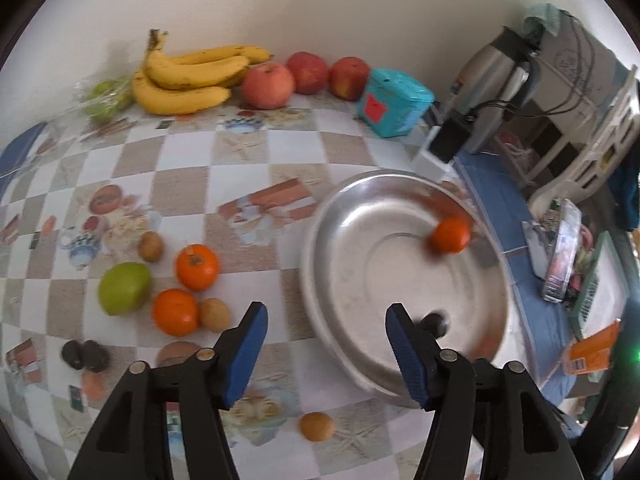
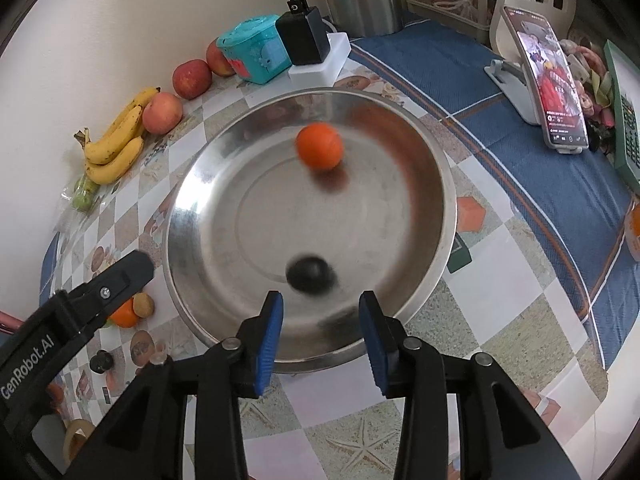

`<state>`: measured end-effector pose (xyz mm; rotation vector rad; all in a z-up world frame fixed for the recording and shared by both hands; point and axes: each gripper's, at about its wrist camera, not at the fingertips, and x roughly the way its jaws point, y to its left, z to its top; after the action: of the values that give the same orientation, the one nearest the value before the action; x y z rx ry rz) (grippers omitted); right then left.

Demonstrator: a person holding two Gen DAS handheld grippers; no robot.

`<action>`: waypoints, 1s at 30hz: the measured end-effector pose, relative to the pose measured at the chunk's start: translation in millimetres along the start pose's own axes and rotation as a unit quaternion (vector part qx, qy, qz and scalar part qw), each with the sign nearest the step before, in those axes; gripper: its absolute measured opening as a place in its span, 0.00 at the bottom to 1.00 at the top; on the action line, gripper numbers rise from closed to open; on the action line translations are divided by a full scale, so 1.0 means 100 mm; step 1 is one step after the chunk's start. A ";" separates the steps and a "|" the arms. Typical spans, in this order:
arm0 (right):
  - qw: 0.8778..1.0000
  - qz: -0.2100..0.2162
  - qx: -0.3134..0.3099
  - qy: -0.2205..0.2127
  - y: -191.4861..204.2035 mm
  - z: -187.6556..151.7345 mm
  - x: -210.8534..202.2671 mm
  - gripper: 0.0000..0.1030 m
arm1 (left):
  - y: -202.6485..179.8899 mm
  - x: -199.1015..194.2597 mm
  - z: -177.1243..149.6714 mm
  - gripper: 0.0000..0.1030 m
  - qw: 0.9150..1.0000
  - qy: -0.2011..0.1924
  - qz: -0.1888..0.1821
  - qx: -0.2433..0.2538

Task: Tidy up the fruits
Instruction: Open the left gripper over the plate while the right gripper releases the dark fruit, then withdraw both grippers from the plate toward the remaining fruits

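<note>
Both the left gripper (image 1: 326, 354) and right gripper (image 2: 320, 340) gape empty; bowl (image 2: 436, 152) holds an orange (image 2: 319, 146) at twelve o'clock and a dark fruit (image 2: 310, 274), with most fruit left outside.

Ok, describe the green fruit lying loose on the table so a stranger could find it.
Start at the round steel basin on the checkered tablecloth. In the left wrist view, a fruit cluster sits left of it. The green apple is its largest piece and the only green one, beside two oranges and small brown kiwis.
</note>
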<state>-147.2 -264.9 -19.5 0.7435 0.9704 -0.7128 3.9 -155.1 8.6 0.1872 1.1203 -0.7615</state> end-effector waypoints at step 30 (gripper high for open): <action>0.993 0.007 -0.103 -0.051 0.36 -0.08 -0.10 0.86 | 0.75 -0.04 -0.15 1.00 0.981 0.010 0.184 -0.060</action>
<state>-125.7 -236.6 -4.8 0.5277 0.9284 -0.6206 39.3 -90.3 -12.1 0.2923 1.1064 -0.3620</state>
